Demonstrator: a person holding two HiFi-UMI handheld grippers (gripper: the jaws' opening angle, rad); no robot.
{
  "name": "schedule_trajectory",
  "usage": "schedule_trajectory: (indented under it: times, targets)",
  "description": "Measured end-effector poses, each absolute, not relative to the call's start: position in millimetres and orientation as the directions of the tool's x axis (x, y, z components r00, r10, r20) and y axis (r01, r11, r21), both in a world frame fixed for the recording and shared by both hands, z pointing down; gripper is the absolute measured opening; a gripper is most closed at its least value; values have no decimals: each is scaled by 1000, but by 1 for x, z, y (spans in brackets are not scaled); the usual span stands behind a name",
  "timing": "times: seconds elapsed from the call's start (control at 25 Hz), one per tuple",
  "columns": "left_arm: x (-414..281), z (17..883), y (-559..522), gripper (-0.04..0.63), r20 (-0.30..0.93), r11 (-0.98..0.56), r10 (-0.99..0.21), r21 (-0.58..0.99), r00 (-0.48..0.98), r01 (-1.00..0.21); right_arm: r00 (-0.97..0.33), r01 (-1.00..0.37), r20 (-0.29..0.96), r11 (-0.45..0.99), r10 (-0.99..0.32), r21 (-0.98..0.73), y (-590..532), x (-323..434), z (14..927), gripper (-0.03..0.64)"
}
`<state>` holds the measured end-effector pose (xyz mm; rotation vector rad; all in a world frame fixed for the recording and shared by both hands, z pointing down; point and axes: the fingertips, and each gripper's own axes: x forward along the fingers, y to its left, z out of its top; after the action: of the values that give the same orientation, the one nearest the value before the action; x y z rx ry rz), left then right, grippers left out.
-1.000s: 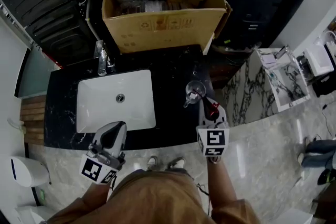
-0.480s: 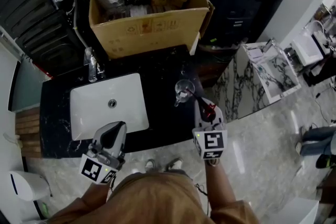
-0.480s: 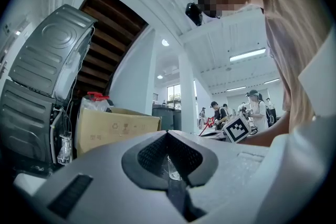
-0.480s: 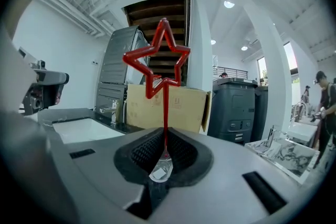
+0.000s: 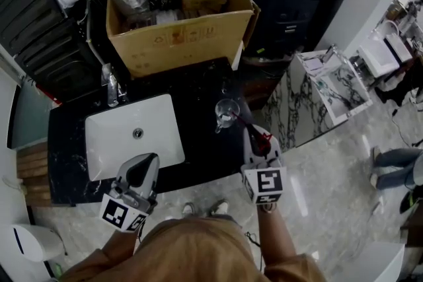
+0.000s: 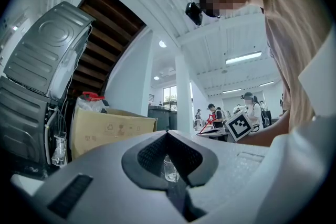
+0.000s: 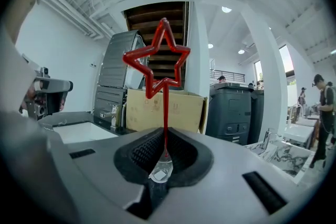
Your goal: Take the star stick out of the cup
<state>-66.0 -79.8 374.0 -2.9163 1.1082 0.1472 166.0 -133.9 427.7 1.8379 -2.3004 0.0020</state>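
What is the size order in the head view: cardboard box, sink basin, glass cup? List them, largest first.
1. cardboard box, though it stands taller, nearer the camera
2. sink basin
3. glass cup, clearly smallest

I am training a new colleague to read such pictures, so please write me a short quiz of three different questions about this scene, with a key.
1. Open question: what is the right gripper shut on?
2. True or false: the cup stands inside the sink.
3. Fill in: behind the sink stands a large open ____ box.

Key:
1. The red star stick.
2. False: it stands on the black counter, to the right of the sink.
3. Cardboard.
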Motion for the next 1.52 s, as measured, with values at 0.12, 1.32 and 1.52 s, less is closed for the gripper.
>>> schedule_trajectory:
  times: [0.12,1.32,1.52]
  targets:
    - [-65,373,-79,0,-99,-753,-656,18,748,-658,-212,-966,131,228,-968,120,-131,165,423,14]
    - [-68,373,-74,2,-114,-776,-628,26,770,-630,-180,-970,87,191,-980,150,-101,160,391,14]
    - [-67,371,-74,2,-122,-782,-620,22,775,-623,-176,-969,48,182,-983,166,-99,155,375,14]
